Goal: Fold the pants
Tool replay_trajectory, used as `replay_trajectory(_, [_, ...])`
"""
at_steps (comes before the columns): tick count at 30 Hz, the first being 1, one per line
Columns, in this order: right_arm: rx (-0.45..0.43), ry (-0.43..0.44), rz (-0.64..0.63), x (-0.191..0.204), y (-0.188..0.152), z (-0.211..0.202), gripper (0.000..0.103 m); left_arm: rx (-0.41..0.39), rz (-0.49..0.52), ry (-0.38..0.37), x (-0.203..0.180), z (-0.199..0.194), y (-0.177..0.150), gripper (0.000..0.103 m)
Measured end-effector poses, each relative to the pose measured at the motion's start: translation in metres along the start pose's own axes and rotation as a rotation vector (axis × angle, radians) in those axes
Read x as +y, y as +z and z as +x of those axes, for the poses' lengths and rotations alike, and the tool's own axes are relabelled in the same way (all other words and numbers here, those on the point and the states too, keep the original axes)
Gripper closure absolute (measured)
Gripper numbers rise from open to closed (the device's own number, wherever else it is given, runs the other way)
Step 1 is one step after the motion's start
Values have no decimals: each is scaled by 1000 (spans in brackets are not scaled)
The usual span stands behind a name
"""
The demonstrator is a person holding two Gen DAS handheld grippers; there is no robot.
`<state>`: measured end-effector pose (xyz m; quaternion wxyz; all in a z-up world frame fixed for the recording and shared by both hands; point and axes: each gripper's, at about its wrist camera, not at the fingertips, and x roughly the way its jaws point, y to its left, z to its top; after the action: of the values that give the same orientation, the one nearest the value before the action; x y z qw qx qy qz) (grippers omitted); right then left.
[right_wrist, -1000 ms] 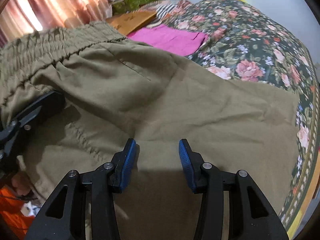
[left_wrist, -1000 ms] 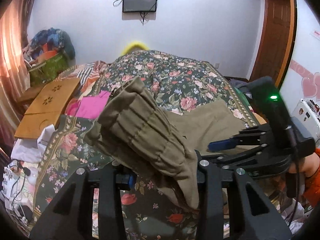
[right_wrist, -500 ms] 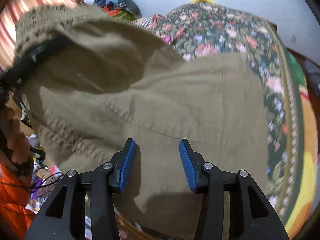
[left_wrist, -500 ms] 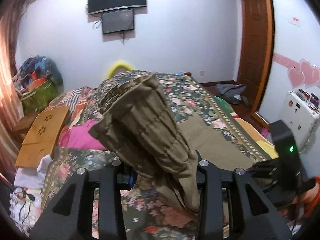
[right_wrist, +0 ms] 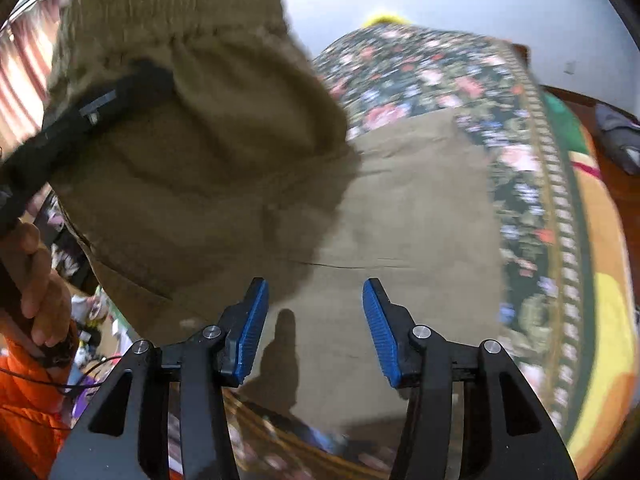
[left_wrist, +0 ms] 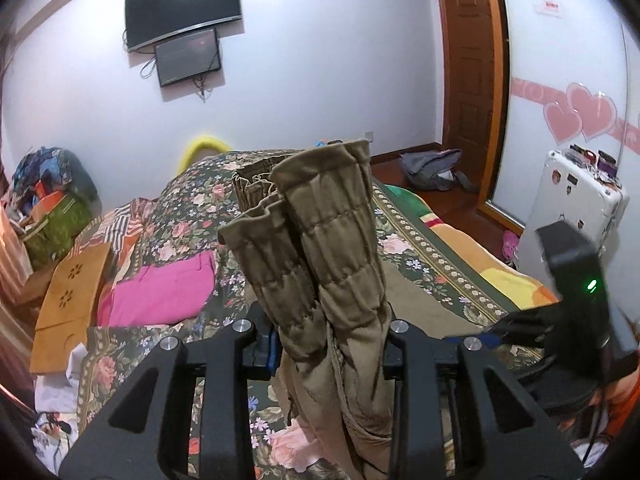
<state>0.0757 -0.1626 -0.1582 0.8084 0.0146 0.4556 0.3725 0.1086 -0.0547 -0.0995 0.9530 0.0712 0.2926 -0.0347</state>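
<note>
The olive pants [left_wrist: 320, 240] have their gathered elastic waistband standing up between the pads of my left gripper [left_wrist: 328, 336]. Its jaws are closing and the pads press on the cloth. The rest of the pants [right_wrist: 400, 220] lies spread on the floral bed cover [right_wrist: 520, 120], and the lifted waistband end hangs from the left gripper [right_wrist: 92, 108] at the upper left. My right gripper [right_wrist: 316, 320] hovers over the flat cloth near the bed's front edge. Its jaws are opening and its blue pads [right_wrist: 252, 320] hold nothing. It also shows at the right [left_wrist: 560, 320].
On the bed's left lie a pink garment [left_wrist: 160, 292] and a wooden lap table [left_wrist: 68, 300]. A screen [left_wrist: 182, 4] hangs on the far wall. A door [left_wrist: 468, 60], a grey bag [left_wrist: 432, 164] and a white case [left_wrist: 576, 196] are to the right. A hand [right_wrist: 40, 280] grips the left tool.
My left gripper has risen and swung right with the waistband, which now stands more upright. The right gripper slid across the spread cloth toward the bed's edge and its pads stand a little wider.
</note>
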Motion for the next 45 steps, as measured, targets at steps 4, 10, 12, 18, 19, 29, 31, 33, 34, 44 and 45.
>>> replay_trajectory(4, [-15,-89,40,-24,-13,-17,56,11,28,-19,-12,5,1,73])
replay_trajectory(10, [7,-71,90,-40,-30,-6,56,45,68,-70,-39,22,1,73])
replay_trajectory(12, [2,-60,98,-42,-28,-8,56,74,80,-97,-50,31,0,73])
replay_trajectory(18, [-26,-80,114,-48,-29,-21,56,177,93,-182,-78,55,-13,73])
replay_trajectory(19, [-34,-89,119,-52,-30,-24,56,201,86,-199,-81,60,-17,73])
replay_trajectory(29, [-88,-170,178,-74,-44,-61,56,327,87,-258,-102,80,-41,51])
replay_trajectory(31, [-95,-179,189,-77,-46,-65,56,329,61,-309,-103,77,-42,23])
replay_trajectory(33, [-99,-181,200,-77,-48,-68,56,324,29,-347,-101,74,-40,20])
replay_trajectory(34, [-100,-182,205,-78,-48,-68,56,323,25,-348,-101,73,-38,20])
replay_trajectory(44, [-84,-184,207,-70,-55,-66,55,159,-70,-151,-29,53,-2,11])
replay_trajectory(45, [-79,-180,205,-68,-55,-64,55,155,-76,-112,-17,59,1,9])
